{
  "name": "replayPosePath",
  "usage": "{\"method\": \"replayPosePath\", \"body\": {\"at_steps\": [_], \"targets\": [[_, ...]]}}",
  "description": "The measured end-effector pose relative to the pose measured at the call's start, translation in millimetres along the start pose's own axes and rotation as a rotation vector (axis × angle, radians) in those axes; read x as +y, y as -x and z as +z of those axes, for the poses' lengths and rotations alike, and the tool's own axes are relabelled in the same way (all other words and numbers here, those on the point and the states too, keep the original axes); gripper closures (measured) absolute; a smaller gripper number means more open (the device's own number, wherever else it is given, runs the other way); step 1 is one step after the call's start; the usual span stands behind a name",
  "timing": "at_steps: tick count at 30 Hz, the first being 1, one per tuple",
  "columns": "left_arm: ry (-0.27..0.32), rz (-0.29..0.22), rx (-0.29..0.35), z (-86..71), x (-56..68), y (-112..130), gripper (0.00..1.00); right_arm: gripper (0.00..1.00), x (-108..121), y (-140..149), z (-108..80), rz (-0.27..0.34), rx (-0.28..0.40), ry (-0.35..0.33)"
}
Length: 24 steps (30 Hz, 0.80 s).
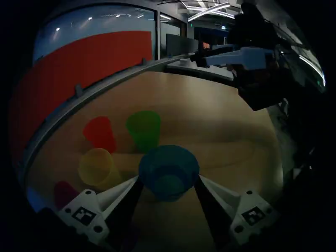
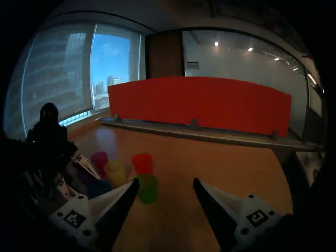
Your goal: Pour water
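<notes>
1. Fingers (image 1: pixel 113 197) of the left tool (image 1: pixel 168 178) clench a blue cup (image 1: pixel 169 170) from both sides at lower centre of the left gripper view. The cup's open mouth faces the camera. Whether there is water in it I cannot tell.
2. Just above the blue cup in that view, a green cup (image 1: pixel 144 128) and a red cup (image 1: pixel 100 132) stand side by side, upright on the wooden bench (image 1: pixel 222 126).
3. A yellow cup (image 1: pixel 97 168) stands left of the blue cup and below the red one. A crimson cup (image 1: pixel 64 193) sits at the lower left edge, partly hidden by the left-hand finger.
4. The right tool (image 2: pixel 166 182) is released, its fingers spread wide at the bottom of the right gripper view with bare bench between the tips.
5. In the right gripper view the green cup stands just beside the tip of the left-hand finger. The red, yellow and crimson cups cluster behind it, left of centre. The blue cup shows at lower left, in the left tool.
6. The right tool also shows at upper right of the left gripper view, well apart from the cups.
7. A red partition (image 2: pixel 197 103) runs along the far edge of the bench.
</notes>
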State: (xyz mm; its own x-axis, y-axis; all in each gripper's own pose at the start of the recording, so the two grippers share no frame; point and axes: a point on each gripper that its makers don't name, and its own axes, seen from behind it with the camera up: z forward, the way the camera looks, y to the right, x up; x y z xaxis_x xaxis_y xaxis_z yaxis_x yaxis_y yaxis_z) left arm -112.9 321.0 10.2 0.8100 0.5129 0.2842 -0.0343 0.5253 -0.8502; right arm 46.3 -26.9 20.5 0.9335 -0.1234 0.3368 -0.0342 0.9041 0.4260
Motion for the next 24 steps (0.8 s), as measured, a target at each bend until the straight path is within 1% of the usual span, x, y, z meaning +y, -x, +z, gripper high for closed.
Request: {"method": "replayPosePath", "body": {"at_steps": [5,11,18,24], "targets": [[-0.008,-0.006,0.042,-12.2,-0.9,-10.9,0.17,0.01,-2.7,-2.9,-1.2,-0.004,0.004,0.000],[-0.026,-0.014,0.108,-31.0,-6.2,-30.7,0.17,0.01,-6.8,-6.5,-2.6,-0.012,0.007,-0.002],[-0.062,-0.026,0.200,-52.2,-19.1,-56.0,0.17,0.01,-11.1,-10.7,-1.8,-0.019,0.012,-0.007],[-0.095,-0.046,0.272,-67.8,-31.2,-71.2,0.17,0.01,-14.3,-12.3,0.2,-0.024,0.012,-0.012]]}}
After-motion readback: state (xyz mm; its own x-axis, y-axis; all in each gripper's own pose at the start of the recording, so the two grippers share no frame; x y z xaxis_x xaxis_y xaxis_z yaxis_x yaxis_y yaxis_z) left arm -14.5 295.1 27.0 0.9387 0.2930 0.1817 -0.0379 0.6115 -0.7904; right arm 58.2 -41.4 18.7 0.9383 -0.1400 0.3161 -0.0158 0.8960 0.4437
